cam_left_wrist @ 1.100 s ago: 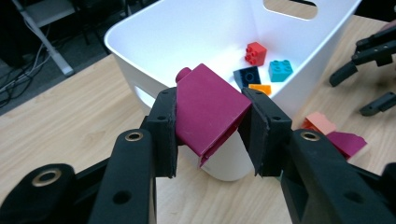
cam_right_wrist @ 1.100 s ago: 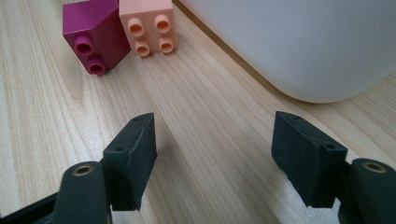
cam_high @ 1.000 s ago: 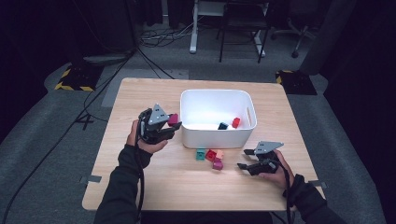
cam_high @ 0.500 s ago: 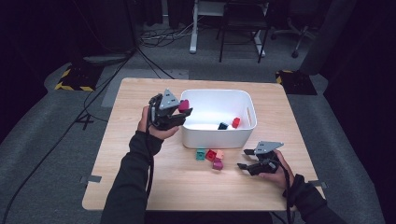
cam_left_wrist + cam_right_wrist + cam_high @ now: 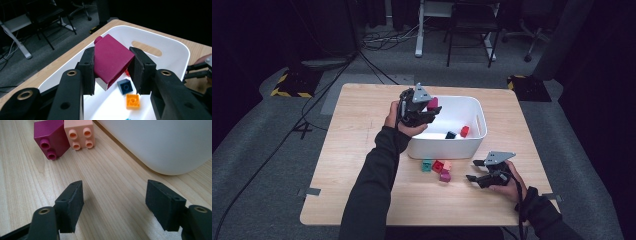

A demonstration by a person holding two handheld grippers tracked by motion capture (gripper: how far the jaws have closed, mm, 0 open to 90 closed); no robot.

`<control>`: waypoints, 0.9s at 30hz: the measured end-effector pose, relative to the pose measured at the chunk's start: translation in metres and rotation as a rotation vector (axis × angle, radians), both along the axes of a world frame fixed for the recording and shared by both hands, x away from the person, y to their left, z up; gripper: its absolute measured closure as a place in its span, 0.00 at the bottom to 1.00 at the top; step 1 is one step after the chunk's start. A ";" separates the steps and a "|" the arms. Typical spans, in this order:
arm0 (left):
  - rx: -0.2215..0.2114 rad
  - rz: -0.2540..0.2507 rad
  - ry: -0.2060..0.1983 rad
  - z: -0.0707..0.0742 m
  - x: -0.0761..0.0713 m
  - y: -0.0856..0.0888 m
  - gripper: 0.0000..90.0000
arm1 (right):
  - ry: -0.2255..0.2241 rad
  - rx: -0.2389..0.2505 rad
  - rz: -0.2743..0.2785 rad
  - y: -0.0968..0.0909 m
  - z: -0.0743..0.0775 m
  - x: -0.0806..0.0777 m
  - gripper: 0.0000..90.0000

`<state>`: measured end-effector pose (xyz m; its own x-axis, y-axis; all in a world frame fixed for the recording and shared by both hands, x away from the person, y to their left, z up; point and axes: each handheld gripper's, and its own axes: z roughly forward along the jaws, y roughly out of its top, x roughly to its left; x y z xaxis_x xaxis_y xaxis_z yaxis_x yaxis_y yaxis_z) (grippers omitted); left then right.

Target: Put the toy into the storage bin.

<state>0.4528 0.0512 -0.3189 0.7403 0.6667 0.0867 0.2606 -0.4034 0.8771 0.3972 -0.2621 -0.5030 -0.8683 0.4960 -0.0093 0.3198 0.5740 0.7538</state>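
Fingers point(image 5: 111, 72) pinch slope-sided glossy magenta block point(image 5: 112, 60) above smooth white tub point(image 5: 172, 53).

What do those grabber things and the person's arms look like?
Both grippers, left and right, are black with two blocky flat-padded jaws, brass-coloured rivets and a grey three-cornered plate on top. The person wears dark long sleeves.

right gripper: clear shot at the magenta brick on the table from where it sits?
Probably yes. The right gripper is open and empty, low over the table, and the magenta brick lies ahead with bare wood between. The peach brick touching its side may crowd one jaw.
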 end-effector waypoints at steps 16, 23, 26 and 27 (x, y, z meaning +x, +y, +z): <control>0.055 0.045 0.082 -0.020 0.030 -0.028 0.66 | 0.001 0.002 0.004 0.000 0.000 0.000 0.34; 0.048 0.065 0.079 -0.022 0.030 -0.028 0.60 | 0.001 0.002 0.005 0.000 0.000 0.000 0.34; 0.035 0.074 0.087 -0.023 0.030 -0.026 0.52 | 0.001 0.002 0.005 0.000 0.000 0.000 0.34; 0.032 0.080 0.089 -0.023 0.030 -0.025 0.50 | 0.001 0.002 0.006 0.000 0.000 0.000 0.34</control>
<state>0.4830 0.0260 -0.3419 0.6909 0.7216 0.0450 0.3695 -0.4060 0.8358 0.3968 -0.2618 -0.5031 -0.8711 0.4910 -0.0076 0.3172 0.5744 0.7546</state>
